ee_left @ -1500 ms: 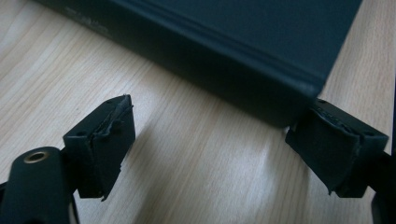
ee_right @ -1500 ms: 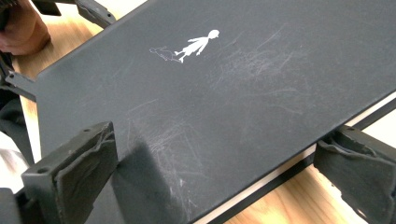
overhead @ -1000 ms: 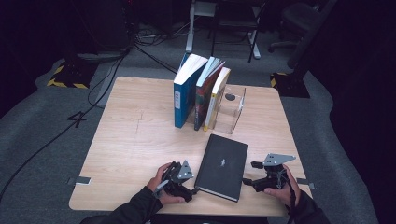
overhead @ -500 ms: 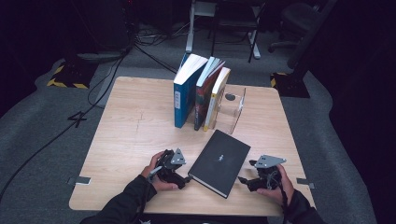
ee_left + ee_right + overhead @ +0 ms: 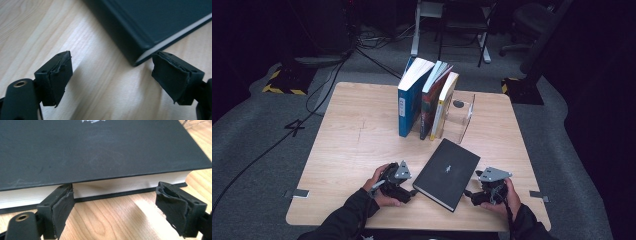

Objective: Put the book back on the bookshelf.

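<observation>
Currently your left claw point(image 5: 408, 191) and right claw point(image 5: 473, 196) are both released, flanking the flat black hardcover book point(image 5: 447, 172) lying on the light wooden desk point(image 5: 347, 150); left jaws just narrowed slightly, nothing between.

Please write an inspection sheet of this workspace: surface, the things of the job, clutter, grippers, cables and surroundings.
Surface: wooden table, bare around the things.
Job's things: black book lies flat near the front edge, between the two grippers.
Clutter: three upright books lean against a clear bookend at the back.
Grippers: left gripper open, its jaws just closed slightly, the book's corner ahead of them; right gripper open at the book's page edge, its jaws just opened slightly; neither grips.
Cables: black cables run over the floor at the left.
Surroundings: grey carpet, chair legs behind the table.
</observation>
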The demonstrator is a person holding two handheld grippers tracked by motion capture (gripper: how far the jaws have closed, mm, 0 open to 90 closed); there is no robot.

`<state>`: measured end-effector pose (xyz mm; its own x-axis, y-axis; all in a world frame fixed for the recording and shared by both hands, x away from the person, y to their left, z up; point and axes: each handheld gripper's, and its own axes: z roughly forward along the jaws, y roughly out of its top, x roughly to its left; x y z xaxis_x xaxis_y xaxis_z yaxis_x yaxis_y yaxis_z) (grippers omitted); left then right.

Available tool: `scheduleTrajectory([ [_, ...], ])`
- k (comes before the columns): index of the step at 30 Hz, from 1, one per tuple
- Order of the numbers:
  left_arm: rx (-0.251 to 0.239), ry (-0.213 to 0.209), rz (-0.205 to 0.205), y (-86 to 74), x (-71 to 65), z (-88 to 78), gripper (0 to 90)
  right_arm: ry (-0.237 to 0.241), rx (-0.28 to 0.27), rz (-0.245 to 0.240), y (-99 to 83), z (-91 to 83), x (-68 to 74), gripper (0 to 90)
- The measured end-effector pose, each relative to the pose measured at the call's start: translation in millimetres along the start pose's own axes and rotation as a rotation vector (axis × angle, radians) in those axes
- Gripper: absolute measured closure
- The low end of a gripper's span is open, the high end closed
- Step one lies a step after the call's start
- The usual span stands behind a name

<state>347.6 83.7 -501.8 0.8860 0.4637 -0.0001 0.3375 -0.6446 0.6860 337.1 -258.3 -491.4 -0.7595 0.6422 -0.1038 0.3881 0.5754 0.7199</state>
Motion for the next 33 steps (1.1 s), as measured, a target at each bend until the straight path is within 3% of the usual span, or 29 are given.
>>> scheduleTrajectory([
  [9,-0.045,-0.019,0.026,5.8,-9.0,-8.9,17.6,-0.012,-0.014,-0.016,7.2,1.0,4.9,15.6],
  [15,-0.103,-0.028,0.058,13.4,-18.9,-17.8,18.1,-0.015,-0.041,-0.017,13.9,1.0,7.8,15.6],
  [17,-0.105,-0.008,0.073,15.4,-21.5,-17.7,16.2,-0.014,-0.051,-0.015,16.7,1.4,8.6,15.6],
  [18,-0.11,-0.02,0.075,16.1,-21.6,-17.4,17.6,-0.017,-0.054,-0.022,18.0,1.3,9.0,15.6],
  [23,-0.102,0.012,0.088,17.0,-22.5,-16.8,16.2,-0.028,-0.081,-0.018,25.6,0.9,11.0,15.3],
  [26,-0.11,0.003,0.09,18.5,-22.8,-17.7,18.2,-0.028,-0.095,-0.007,28.8,0.6,10.5,15.5],
  [33,-0.106,0.037,0.129,24.8,-28.2,-14.5,15.9,-0.05,-0.123,-0.005,41.4,0.6,12.7,15.4],
])
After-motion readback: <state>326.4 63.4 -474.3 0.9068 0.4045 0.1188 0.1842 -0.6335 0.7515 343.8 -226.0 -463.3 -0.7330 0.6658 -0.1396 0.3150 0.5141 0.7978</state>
